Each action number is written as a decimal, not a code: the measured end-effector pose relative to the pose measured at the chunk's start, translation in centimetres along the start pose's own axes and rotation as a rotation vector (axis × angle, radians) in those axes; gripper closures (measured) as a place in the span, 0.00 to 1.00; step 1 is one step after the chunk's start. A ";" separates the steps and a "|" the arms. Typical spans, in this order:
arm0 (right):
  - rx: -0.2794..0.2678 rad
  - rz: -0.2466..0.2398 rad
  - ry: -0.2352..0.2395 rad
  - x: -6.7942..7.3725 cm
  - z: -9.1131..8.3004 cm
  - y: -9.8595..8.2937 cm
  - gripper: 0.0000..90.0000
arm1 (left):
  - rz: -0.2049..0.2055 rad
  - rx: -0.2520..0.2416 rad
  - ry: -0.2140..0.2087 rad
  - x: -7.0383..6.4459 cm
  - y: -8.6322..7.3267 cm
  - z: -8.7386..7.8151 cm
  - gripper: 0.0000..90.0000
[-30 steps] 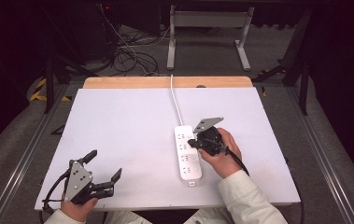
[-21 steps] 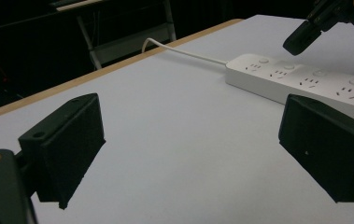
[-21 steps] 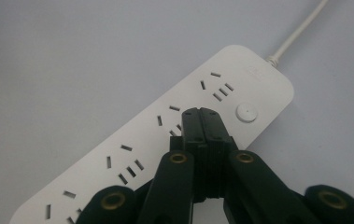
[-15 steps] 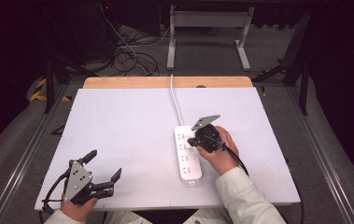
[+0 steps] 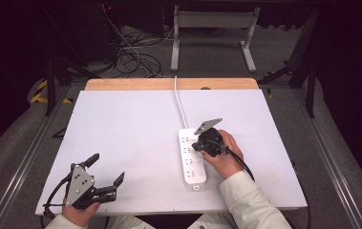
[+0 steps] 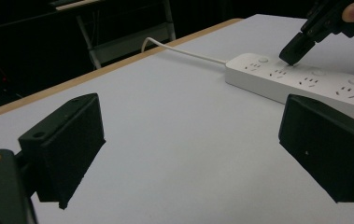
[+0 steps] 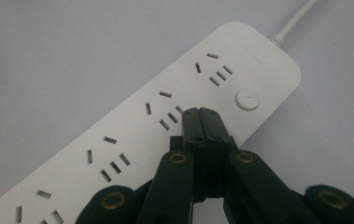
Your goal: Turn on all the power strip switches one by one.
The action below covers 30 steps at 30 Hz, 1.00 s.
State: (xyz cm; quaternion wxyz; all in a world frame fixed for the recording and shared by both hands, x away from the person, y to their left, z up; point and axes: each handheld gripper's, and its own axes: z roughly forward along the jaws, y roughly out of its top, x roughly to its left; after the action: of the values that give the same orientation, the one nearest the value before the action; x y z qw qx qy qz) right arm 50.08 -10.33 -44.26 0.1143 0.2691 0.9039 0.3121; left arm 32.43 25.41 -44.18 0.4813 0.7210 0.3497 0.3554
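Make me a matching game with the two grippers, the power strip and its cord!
Things:
1. left gripper
2. right gripper
3. power strip
4. cord

States:
A. runs off the far edge of the table
B. jaws wide apart, near the front left corner
C. lies flat, white, with round buttons
D. jaws closed, tip over the power strip

Pairs: 1-B, 2-D, 3-C, 4-A

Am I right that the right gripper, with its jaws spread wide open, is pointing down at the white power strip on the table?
Not quite: the right gripper's jaws are pressed shut, not spread, as the right gripper view shows. It does point down at the white plastic power strip on the white table.
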 end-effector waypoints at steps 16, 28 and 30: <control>0.009 0.016 0.008 0.0 0.3 -0.1 1.00 | -0.001 -0.002 -0.002 0.0 0.0 0.0 0.08; 0.013 0.031 0.005 0.1 0.5 -0.2 1.00 | -0.002 -0.003 -0.001 -0.1 0.0 -0.1 0.08; 0.012 0.033 -0.005 0.2 0.5 -0.2 1.00 | -0.003 -0.001 -0.002 -0.1 0.0 -0.1 0.08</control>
State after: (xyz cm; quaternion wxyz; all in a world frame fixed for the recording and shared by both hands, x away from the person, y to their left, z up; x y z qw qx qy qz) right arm 50.04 -10.09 -44.78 0.1097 0.2857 0.9009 0.3078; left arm 32.31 25.38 -44.14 0.4825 0.7205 0.3500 0.3544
